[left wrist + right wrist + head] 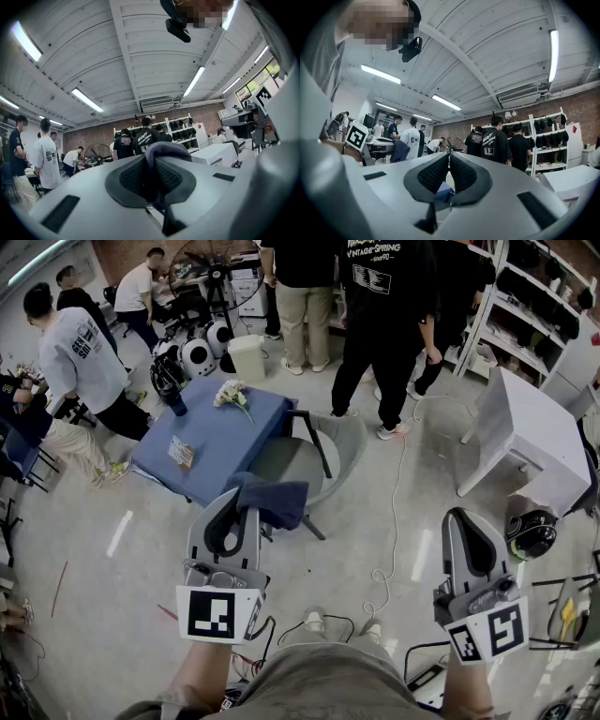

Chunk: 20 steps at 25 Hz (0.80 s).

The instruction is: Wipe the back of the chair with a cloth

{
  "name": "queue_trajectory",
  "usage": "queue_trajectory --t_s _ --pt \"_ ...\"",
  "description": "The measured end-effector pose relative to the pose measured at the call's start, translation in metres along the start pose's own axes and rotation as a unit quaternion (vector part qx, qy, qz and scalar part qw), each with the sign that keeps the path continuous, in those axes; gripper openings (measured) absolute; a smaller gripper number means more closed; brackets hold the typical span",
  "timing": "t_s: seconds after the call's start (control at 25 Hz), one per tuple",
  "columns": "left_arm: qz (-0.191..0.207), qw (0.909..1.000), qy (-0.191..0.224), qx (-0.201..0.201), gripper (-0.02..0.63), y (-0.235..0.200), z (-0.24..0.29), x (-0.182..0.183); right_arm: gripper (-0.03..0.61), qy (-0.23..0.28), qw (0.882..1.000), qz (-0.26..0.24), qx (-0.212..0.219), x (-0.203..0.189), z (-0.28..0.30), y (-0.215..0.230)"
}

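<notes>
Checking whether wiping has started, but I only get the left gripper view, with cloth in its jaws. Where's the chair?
Observer: In the head view the grey chair stands ahead, beside the blue table.
Operator: Is the cloth on it?
Observer: The left gripper holds the cloth out toward the chair's near side; I cannot tell whether they touch.
Operator: Right gripper?
Observer: The right gripper is shut and empty.

Brick wall point(581, 104), white shelving point(536, 317), ceiling striplights point(87, 100)
</notes>
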<state>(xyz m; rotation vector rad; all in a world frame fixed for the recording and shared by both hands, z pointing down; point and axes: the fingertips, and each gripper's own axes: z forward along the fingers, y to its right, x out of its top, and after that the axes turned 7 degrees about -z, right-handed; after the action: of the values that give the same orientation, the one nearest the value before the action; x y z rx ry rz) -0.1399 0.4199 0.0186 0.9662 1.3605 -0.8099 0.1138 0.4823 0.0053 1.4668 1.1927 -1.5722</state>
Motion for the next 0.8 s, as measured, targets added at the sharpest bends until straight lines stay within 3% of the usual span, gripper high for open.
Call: queue_trajectory --t_s 0.68,0.76,0.8 --pt "-0.003 1.0 -0.007 0.003 0.044 -0.002 0.006 -0.007 0.046 -0.013 1.0 0.017 0.019 -0.008 0.016 -0.001" --pt "-0.006 0.9999 -0.008 0.004 0.044 -0.007 0.007 -0.009 0.202 -0.013 1.0 0.02 0.008 -0.009 0.021 0.001" --pt "-0.011 0.9999 -0.01 0.005 0.044 -0.009 0.006 -0.01 0.209 -0.013 1.0 0.02 0.004 -0.009 0.023 0.002"
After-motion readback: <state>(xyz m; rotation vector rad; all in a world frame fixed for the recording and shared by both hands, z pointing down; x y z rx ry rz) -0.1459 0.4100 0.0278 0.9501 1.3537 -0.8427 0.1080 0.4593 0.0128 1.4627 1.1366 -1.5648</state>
